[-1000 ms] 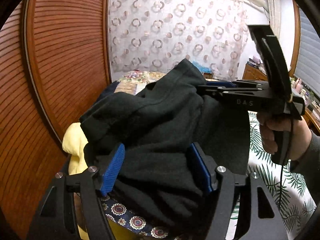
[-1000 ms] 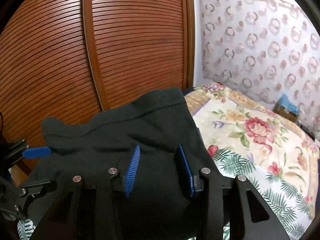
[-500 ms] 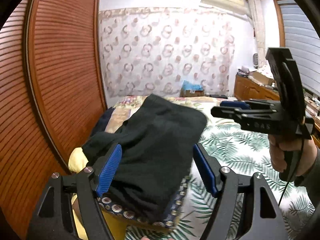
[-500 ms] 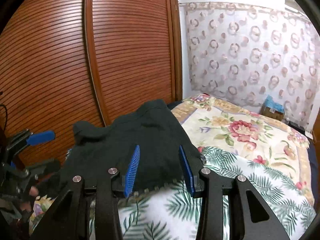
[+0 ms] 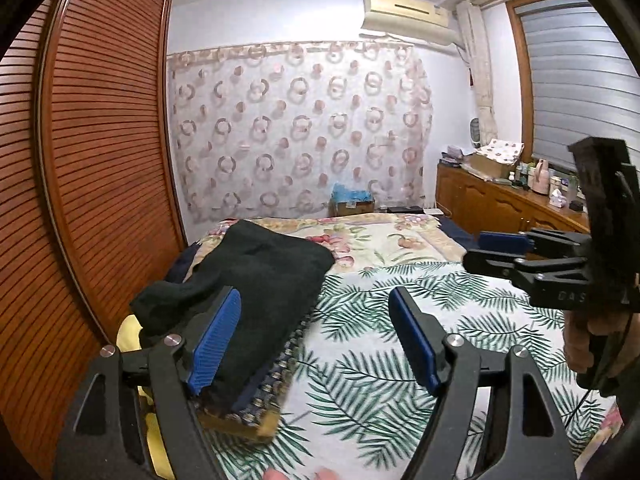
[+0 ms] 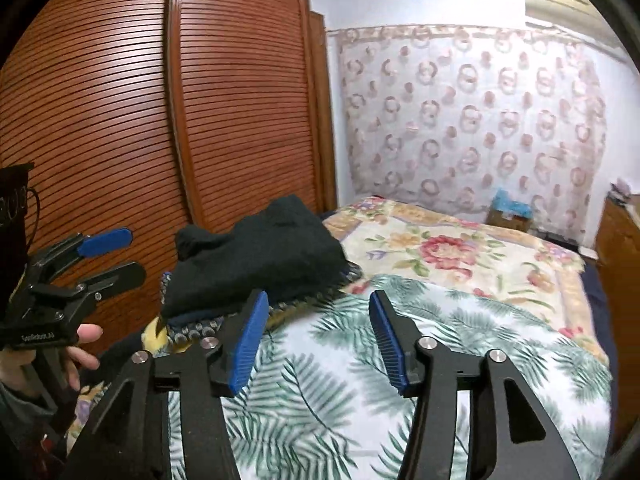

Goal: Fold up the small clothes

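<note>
— Left wrist view first. Seen ahead?
— Left gripper (image 5: 314,344) with blue pads spread wide and opening further, nothing between them but leaf-print bedspread (image 5: 400,364). Folded dark garment (image 5: 256,280) lying top of a pile at the bed's left edge, just behind the left pad, not touched. Under it, a navy patterned cloth (image 5: 280,368) and something yellow (image 5: 130,332).
— Around it?
— Slatted wooden wardrobe (image 5: 100,152) hard against the pile on the left. Ring-patterned curtain (image 5: 300,128) at the far end, air conditioner (image 5: 408,14) above, cluttered wooden cabinet (image 5: 500,204) on the right. Right gripper (image 5: 496,250) reaching in from the right, held by a hand (image 5: 580,340), above the bedspread.

— Right wrist view?
— Right gripper (image 6: 316,344) opening too, holding nothing, only palm-leaf print in the gap. Dark garment (image 6: 264,256) beyond the left pad, clear of it. Floral quilt (image 6: 440,248) further back.
— In the way?
— Left gripper (image 6: 116,254) at the left edge, beside the pile, jaws apart and empty, a hand (image 6: 76,352) beneath it.
</note>
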The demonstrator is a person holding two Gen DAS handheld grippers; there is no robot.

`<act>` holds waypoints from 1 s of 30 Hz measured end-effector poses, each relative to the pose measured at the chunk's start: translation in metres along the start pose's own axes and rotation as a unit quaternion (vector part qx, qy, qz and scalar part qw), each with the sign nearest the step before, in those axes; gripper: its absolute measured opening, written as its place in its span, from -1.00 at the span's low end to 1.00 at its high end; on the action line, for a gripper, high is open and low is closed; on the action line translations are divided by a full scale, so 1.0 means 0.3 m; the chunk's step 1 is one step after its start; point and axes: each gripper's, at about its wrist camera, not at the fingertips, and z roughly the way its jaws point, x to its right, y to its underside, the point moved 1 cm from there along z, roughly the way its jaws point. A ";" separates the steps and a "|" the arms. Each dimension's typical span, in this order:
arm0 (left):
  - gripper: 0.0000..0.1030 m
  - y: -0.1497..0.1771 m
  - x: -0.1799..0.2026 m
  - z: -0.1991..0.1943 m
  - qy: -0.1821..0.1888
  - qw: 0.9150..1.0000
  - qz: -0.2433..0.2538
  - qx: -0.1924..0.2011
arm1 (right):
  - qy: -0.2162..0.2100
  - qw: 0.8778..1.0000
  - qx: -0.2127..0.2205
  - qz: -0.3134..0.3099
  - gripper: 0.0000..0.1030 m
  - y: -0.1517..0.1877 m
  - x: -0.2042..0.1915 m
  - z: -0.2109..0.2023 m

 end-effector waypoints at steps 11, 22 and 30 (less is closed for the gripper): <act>0.50 0.025 0.172 -0.072 0.035 0.999 0.003 -0.009 | 0.069 0.997 0.017 0.038 0.50 0.109 -0.064 -0.308; 0.50 0.020 0.310 -0.142 0.032 0.999 0.011 -0.008 | 0.134 0.988 0.055 0.060 0.57 0.149 -0.173 -0.596; 0.50 0.007 0.319 -0.164 0.029 1.000 -0.001 0.001 | 0.164 0.981 0.069 0.071 0.57 0.171 -0.237 -0.683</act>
